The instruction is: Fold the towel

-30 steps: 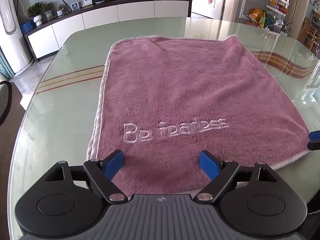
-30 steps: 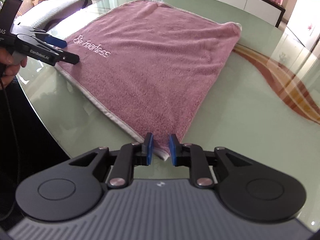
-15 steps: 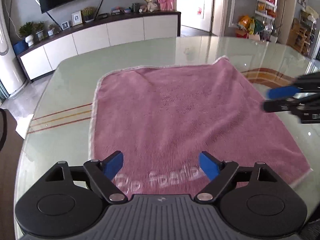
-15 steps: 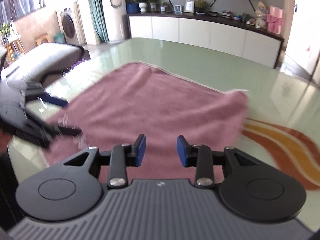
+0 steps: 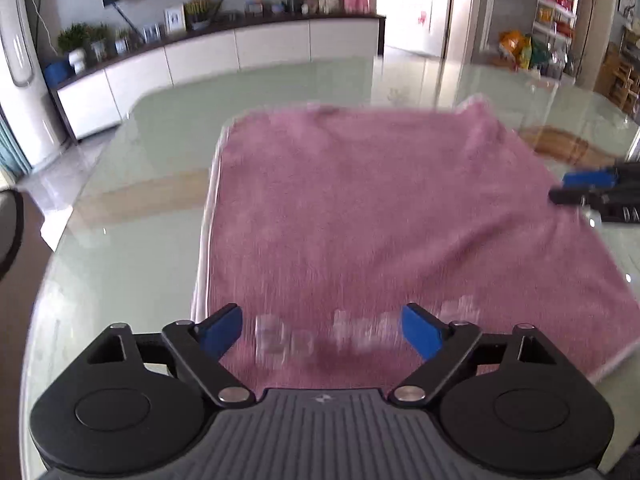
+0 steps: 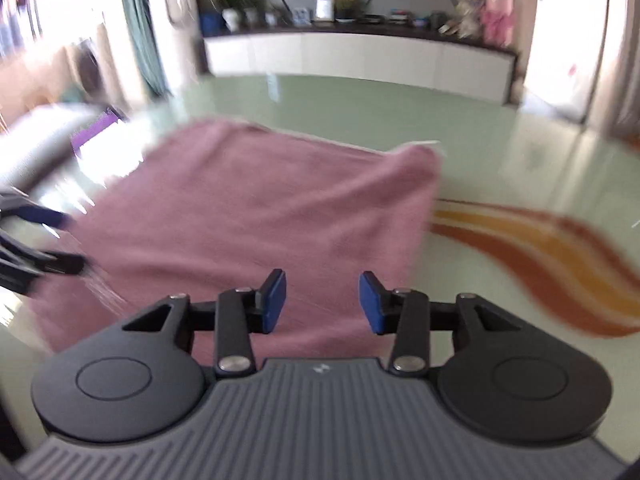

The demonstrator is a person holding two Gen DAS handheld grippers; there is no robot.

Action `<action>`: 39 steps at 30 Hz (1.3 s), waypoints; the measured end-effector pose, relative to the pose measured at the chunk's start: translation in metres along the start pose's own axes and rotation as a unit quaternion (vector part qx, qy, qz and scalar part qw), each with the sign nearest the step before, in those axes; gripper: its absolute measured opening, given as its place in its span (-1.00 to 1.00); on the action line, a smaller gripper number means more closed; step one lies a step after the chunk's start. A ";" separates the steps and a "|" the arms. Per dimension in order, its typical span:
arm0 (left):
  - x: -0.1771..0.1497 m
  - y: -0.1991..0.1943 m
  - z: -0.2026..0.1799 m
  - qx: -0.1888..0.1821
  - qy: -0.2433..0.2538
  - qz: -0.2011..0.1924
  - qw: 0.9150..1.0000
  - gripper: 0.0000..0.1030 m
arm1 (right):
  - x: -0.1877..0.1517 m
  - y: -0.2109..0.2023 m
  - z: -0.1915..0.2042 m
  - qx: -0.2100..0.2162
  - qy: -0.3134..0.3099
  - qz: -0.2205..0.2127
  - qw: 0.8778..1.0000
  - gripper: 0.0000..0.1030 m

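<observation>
A pink towel (image 5: 380,216) with white embroidered lettering (image 5: 360,328) lies flat on the glass table (image 5: 132,208). My left gripper (image 5: 322,330) is wide open and empty above the towel's near edge, over the lettering. My right gripper (image 6: 322,300) is open and empty above the towel (image 6: 248,216) near its right side. The right gripper also shows at the right edge of the left wrist view (image 5: 592,194), over the towel's right edge. The left gripper shows blurred at the left of the right wrist view (image 6: 40,240).
The table has an orange and red curved stripe (image 6: 552,256) to the right of the towel. A long white sideboard (image 5: 224,56) with plants and frames stands beyond the table. A sofa (image 6: 44,144) is at the far left.
The right gripper has let go of the towel's near right corner, opened and lifted over the towel. Both grippers have tilted up and moved forward; the left stayed open.
</observation>
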State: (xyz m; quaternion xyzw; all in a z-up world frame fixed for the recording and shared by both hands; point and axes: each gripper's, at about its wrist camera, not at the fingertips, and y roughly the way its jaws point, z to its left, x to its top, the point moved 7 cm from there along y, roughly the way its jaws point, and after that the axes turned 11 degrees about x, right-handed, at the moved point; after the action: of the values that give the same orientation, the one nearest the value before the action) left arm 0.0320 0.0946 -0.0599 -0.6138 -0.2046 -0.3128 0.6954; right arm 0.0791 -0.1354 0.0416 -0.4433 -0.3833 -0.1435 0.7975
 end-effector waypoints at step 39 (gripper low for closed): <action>0.143 0.133 -0.007 0.027 0.023 -0.031 0.999 0.81 | 0.054 0.056 -0.068 -0.063 -0.012 -0.021 0.998 -0.08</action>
State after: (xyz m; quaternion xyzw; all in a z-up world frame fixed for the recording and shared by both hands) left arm 0.2258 0.0680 -0.0615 -0.5809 -0.2157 -0.3429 0.7060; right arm 0.1798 -0.1530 0.0265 -0.4866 -0.3924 -0.1783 0.7599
